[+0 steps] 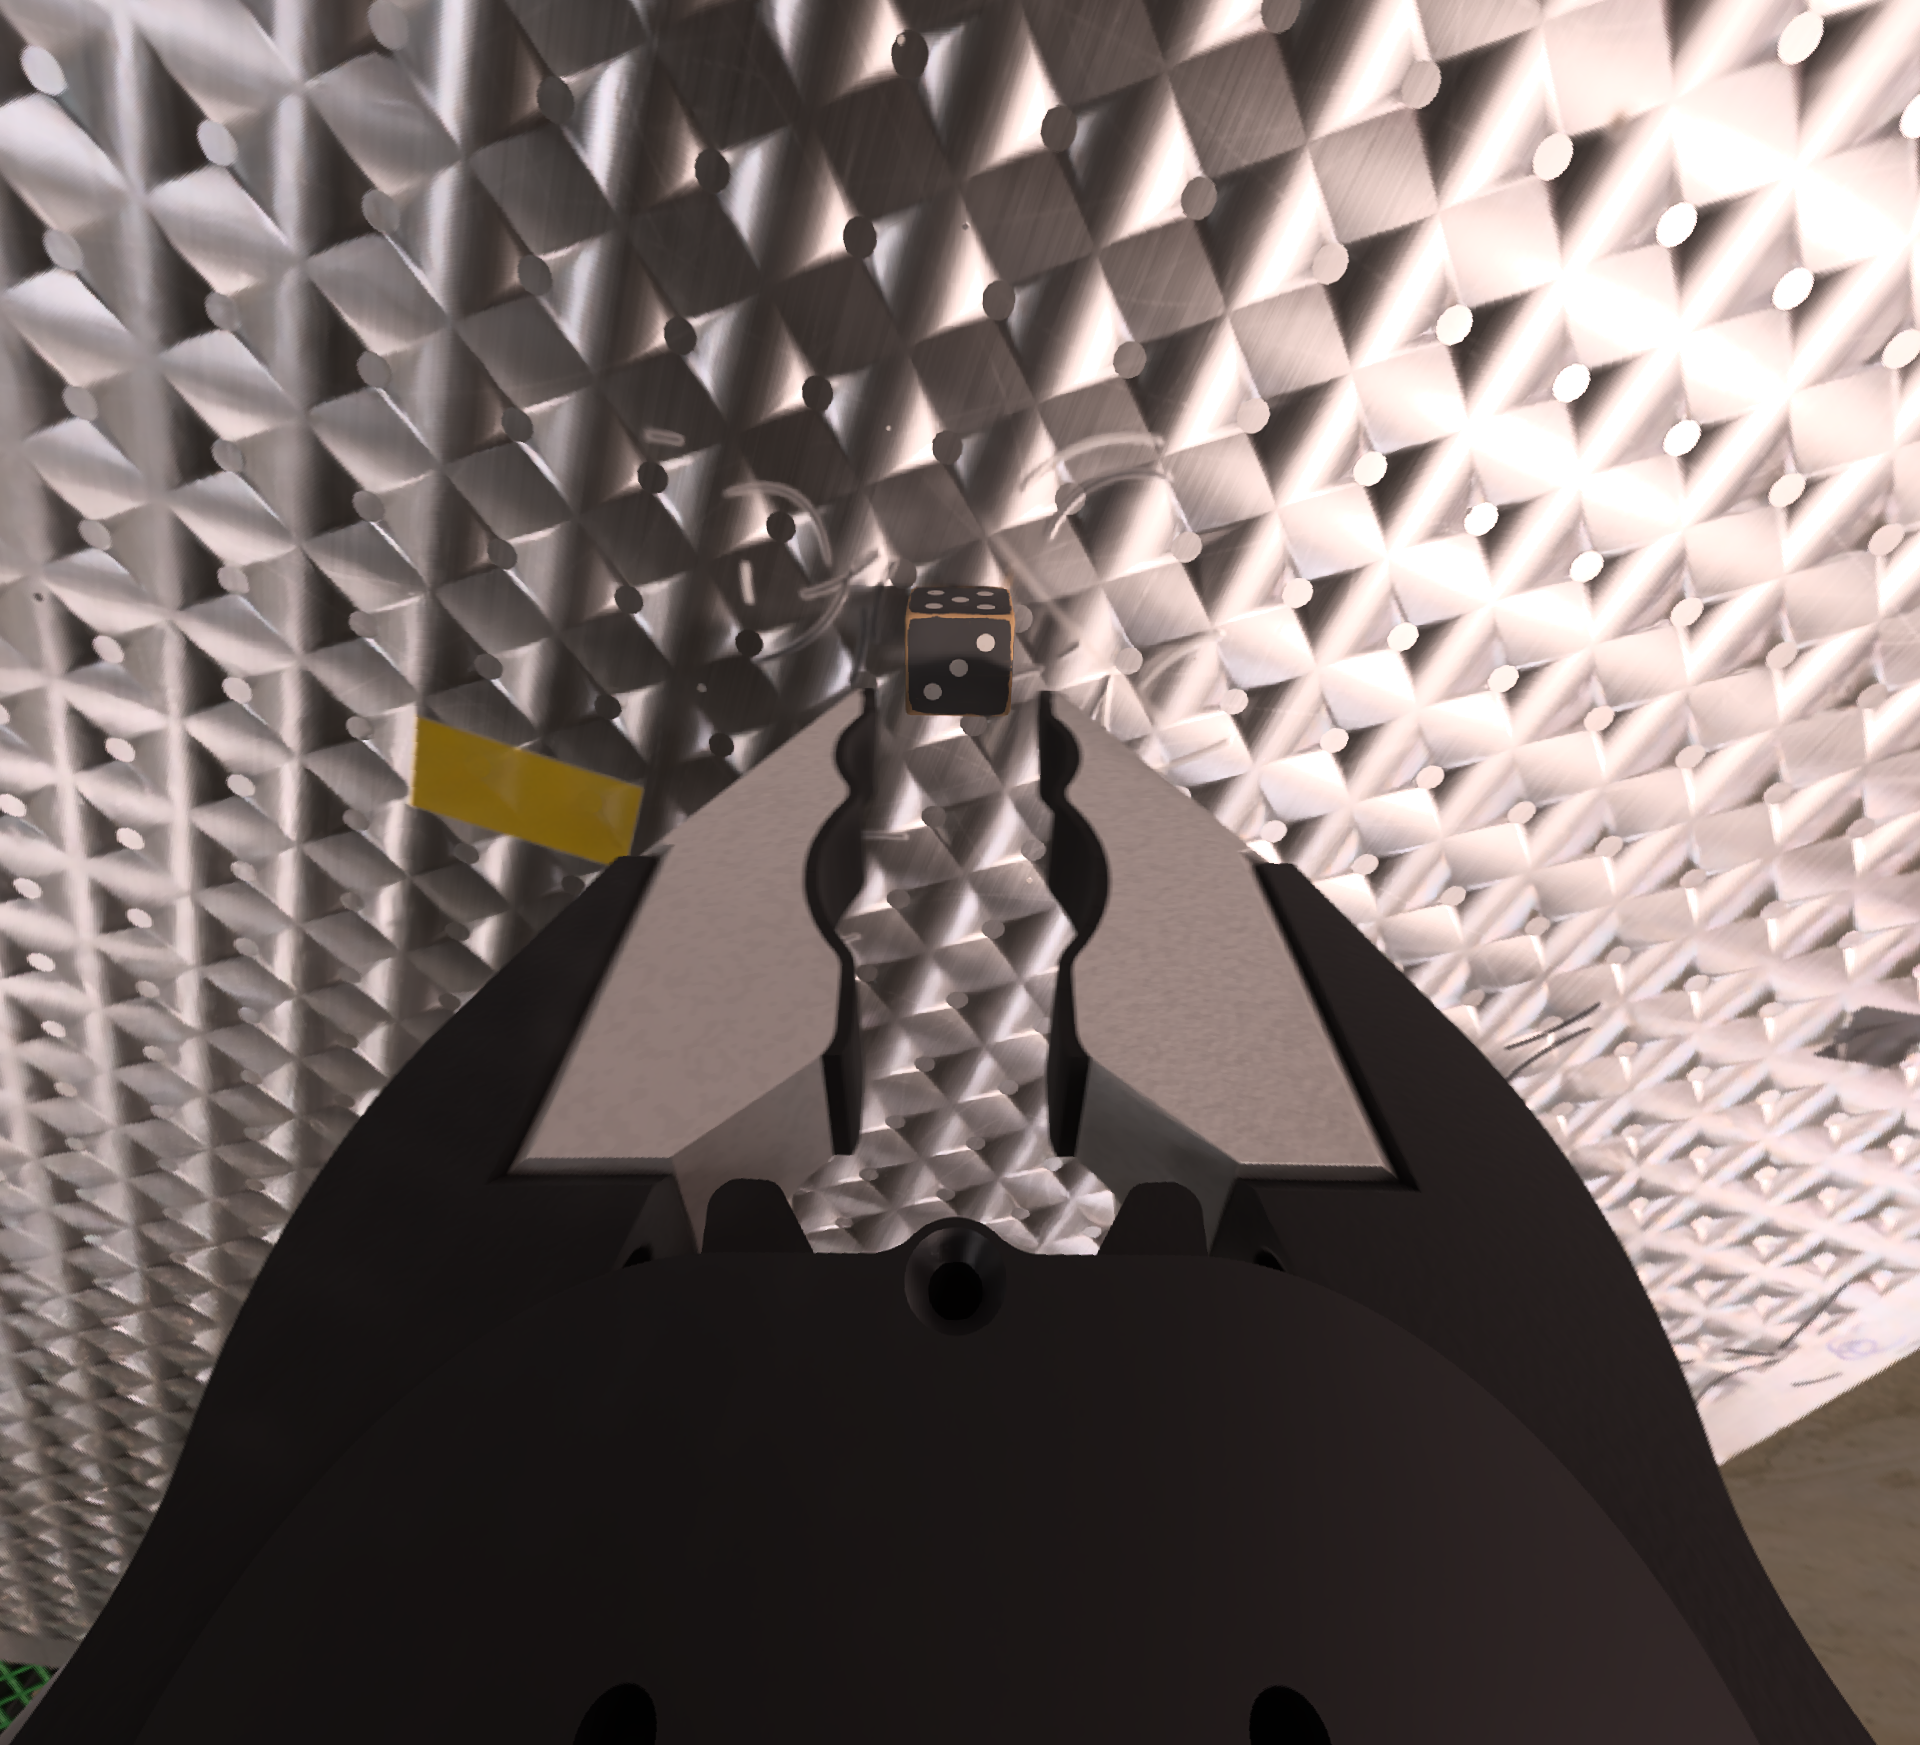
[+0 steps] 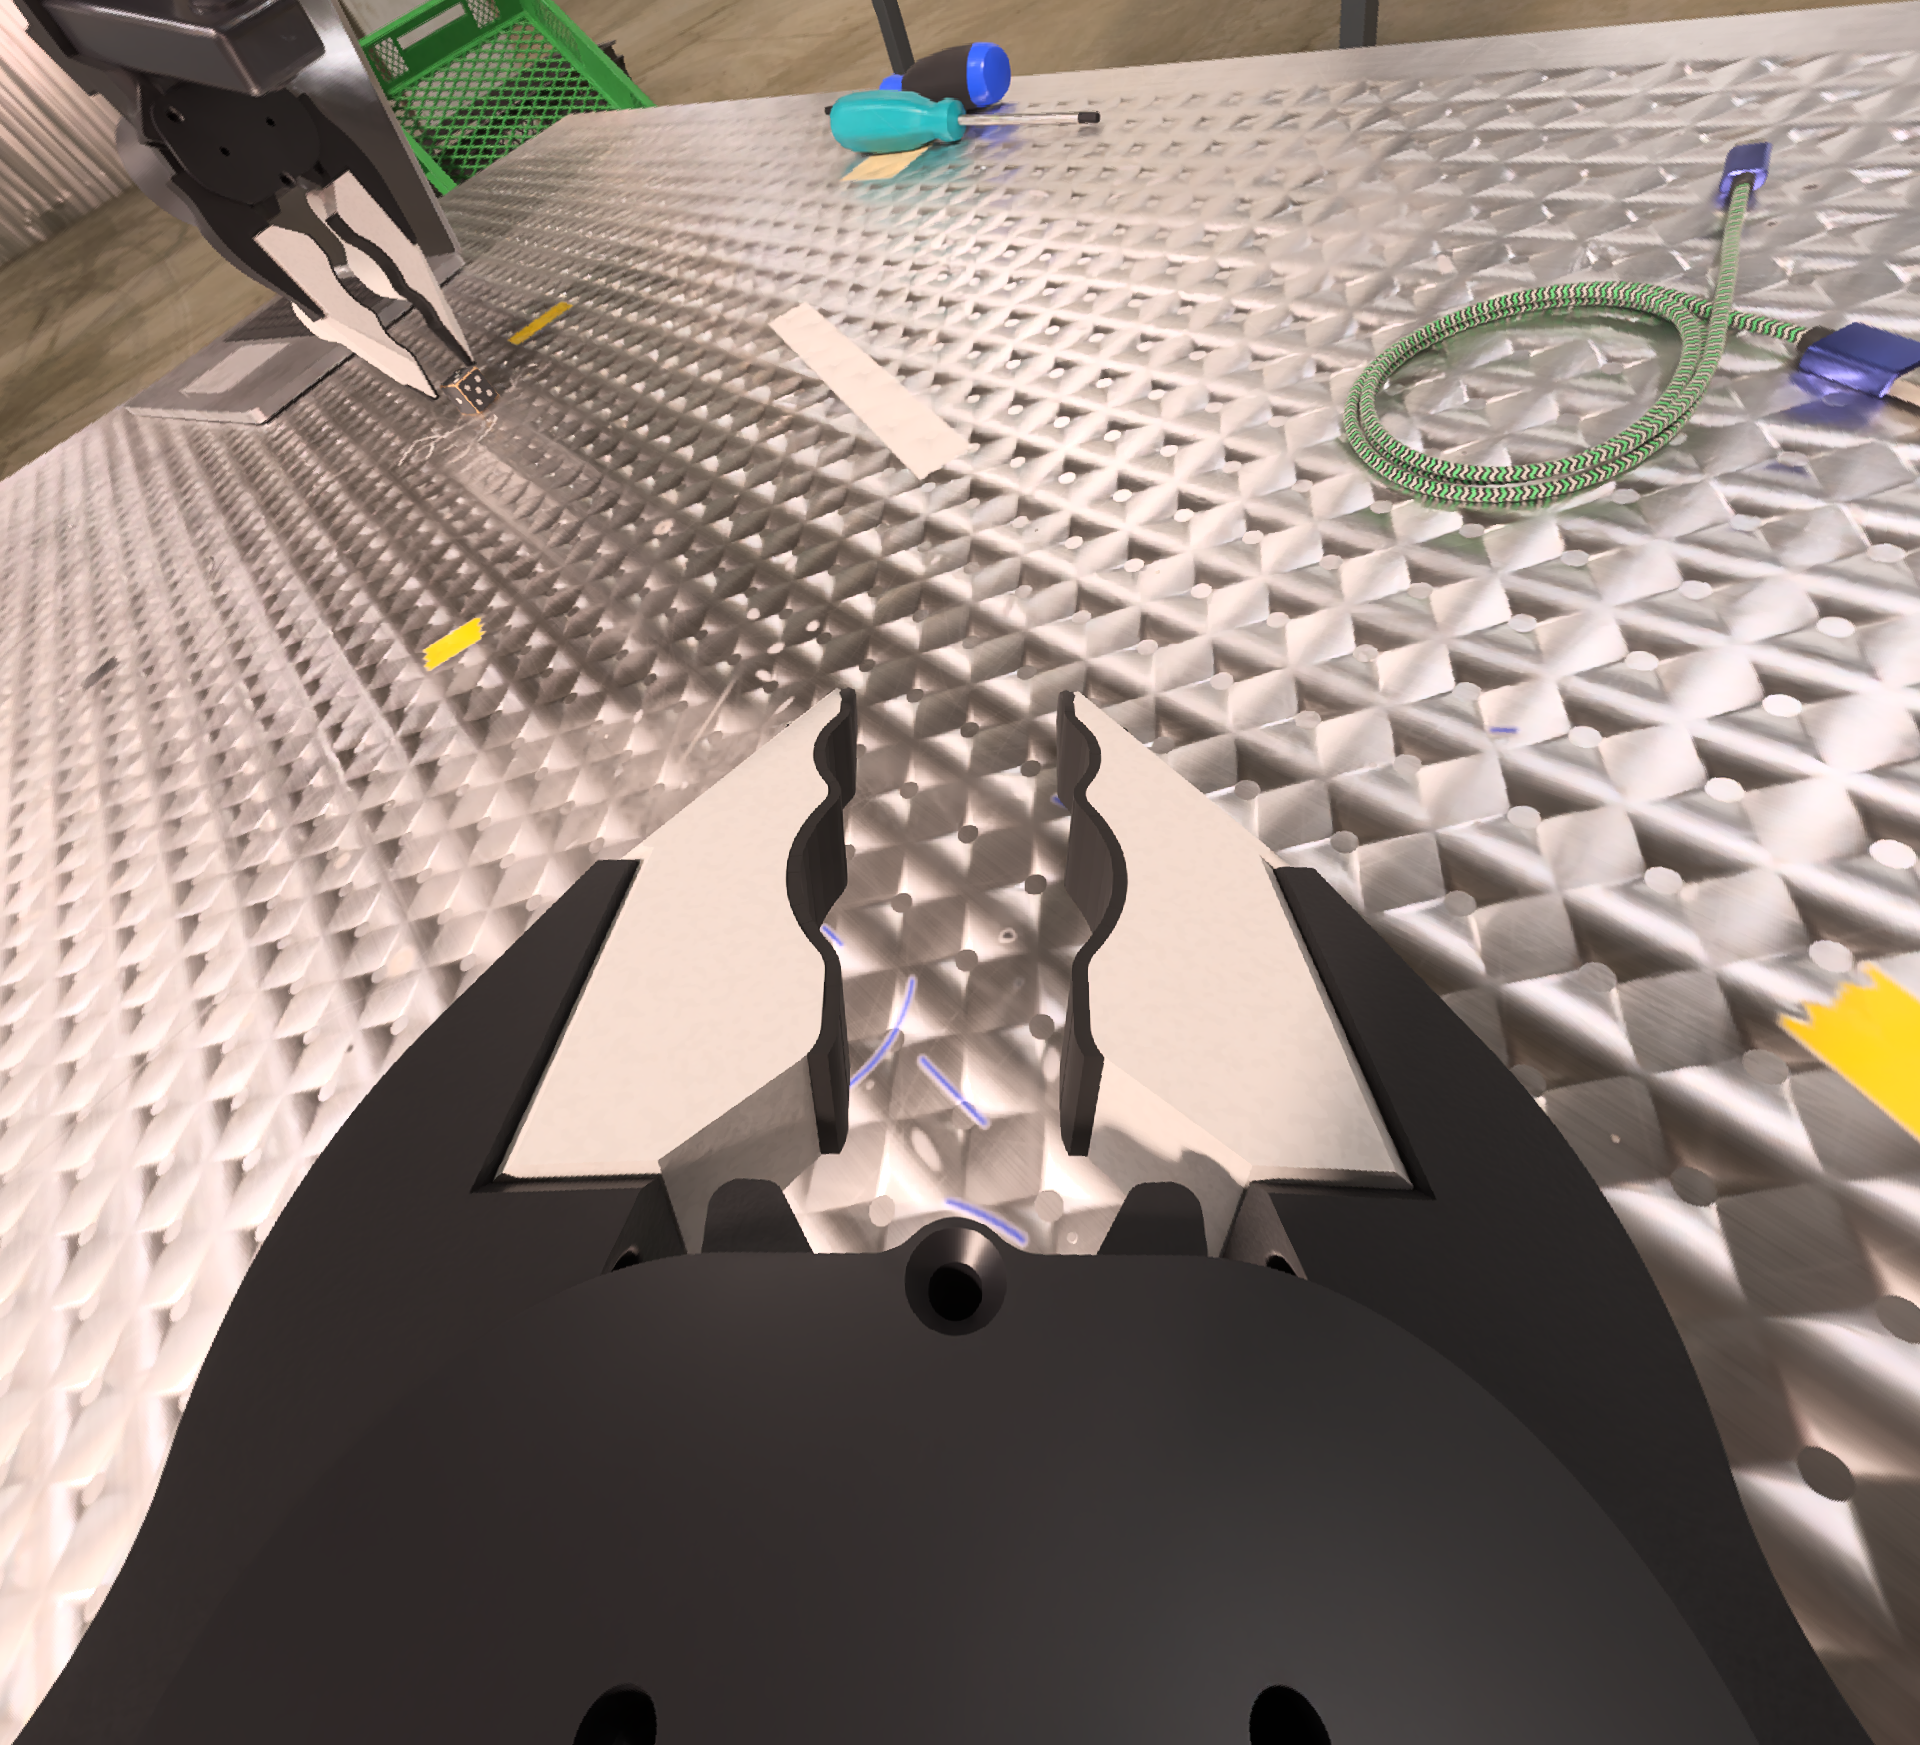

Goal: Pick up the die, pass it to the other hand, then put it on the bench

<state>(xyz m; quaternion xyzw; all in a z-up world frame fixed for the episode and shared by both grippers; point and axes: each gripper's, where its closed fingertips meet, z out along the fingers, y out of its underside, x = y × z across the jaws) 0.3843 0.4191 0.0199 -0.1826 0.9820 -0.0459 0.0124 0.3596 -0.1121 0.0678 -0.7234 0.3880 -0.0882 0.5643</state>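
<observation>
die (image 1: 958, 651) sitting on counter (image 1: 1455, 345) just beyond left claw (image 1: 954, 708) tips, jaws gaping, empty; right claw (image 2: 956, 708) hovering well apart, gaping too.

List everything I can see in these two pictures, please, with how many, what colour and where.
die: one, black with white pips, on the bench just ahead of the left gripper's tips
bench: one, patterned silver metal with holes
screwdrivers: two, teal handle and black-and-blue handle, far edge of the bench
cable: one, green braided with blue plugs, coiled at the far right
pale strip: one, whitish, mid-bench
yellow tape pieces: three in the right wrist view, spread over the bench
crate: one, green mesh, beyond the bench's far left edge
left gripper: open, at the die
right gripper: open, empty, over the near bench
</observation>
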